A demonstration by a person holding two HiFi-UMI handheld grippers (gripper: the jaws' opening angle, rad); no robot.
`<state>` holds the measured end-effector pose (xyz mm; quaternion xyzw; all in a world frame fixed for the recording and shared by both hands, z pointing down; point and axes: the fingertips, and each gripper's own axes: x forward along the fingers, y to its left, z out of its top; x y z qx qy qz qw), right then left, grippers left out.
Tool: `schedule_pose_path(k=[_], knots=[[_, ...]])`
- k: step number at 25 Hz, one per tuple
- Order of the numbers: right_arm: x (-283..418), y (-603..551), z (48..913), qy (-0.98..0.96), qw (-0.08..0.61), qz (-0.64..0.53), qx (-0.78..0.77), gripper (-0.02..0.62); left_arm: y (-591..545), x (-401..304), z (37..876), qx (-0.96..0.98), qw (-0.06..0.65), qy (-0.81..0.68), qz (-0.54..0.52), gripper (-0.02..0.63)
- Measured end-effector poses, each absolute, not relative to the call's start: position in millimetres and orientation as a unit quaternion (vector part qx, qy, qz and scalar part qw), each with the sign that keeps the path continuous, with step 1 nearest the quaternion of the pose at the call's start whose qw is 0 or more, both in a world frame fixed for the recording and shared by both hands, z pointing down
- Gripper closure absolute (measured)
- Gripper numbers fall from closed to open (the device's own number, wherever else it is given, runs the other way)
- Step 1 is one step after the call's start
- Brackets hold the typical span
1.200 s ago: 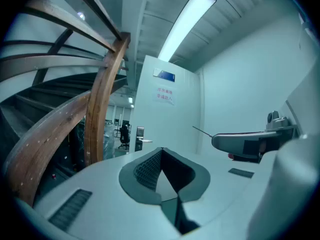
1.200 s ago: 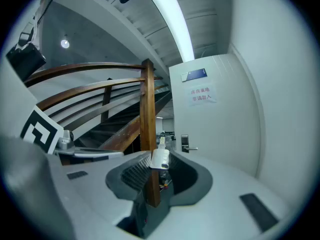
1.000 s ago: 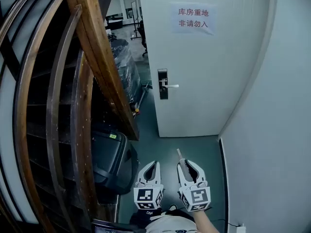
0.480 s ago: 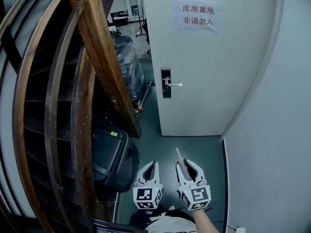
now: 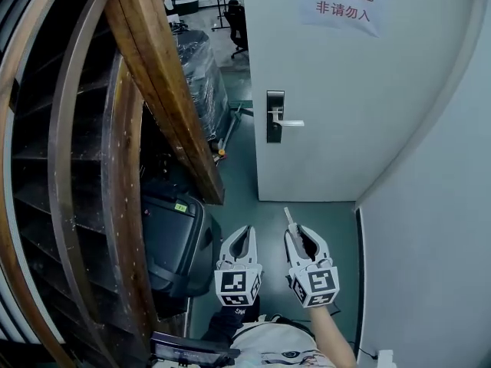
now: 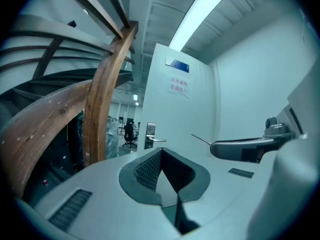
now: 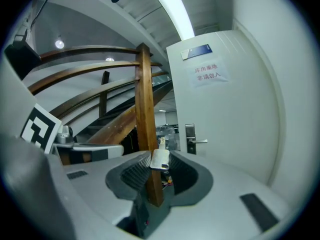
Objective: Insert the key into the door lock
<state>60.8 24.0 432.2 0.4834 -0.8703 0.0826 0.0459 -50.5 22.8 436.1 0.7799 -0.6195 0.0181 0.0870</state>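
we grip key [image 5: 288, 218] in right gripper [image 5: 300, 235], lower centre | left gripper [image 5: 244, 233] closed, empty | door lock [image 5: 275, 118] upper centre, well apart | approach, insertion not yet done

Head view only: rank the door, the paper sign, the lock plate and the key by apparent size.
1. door
2. paper sign
3. lock plate
4. key, smallest even though it is nearest the camera

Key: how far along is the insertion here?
Done: the right gripper is shut on the key, blade forward. In hand: the carry; the door lock stands well ahead, untouched. Left: reach it, align, insert. The left gripper is shut, empty.
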Motion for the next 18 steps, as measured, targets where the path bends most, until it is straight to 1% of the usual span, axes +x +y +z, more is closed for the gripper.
schedule_pose_path(k=[9,18], knots=[[17,-103,469,-0.848,0.080,0.107,0.513,0.477,-93,-92,454,0.800,0.091,-0.592,0.042,0.603],[13,-219,529,-0.833,0.113,0.116,0.529,0.477,-147,-111,497,0.795,0.111,-0.594,0.057,0.603]])
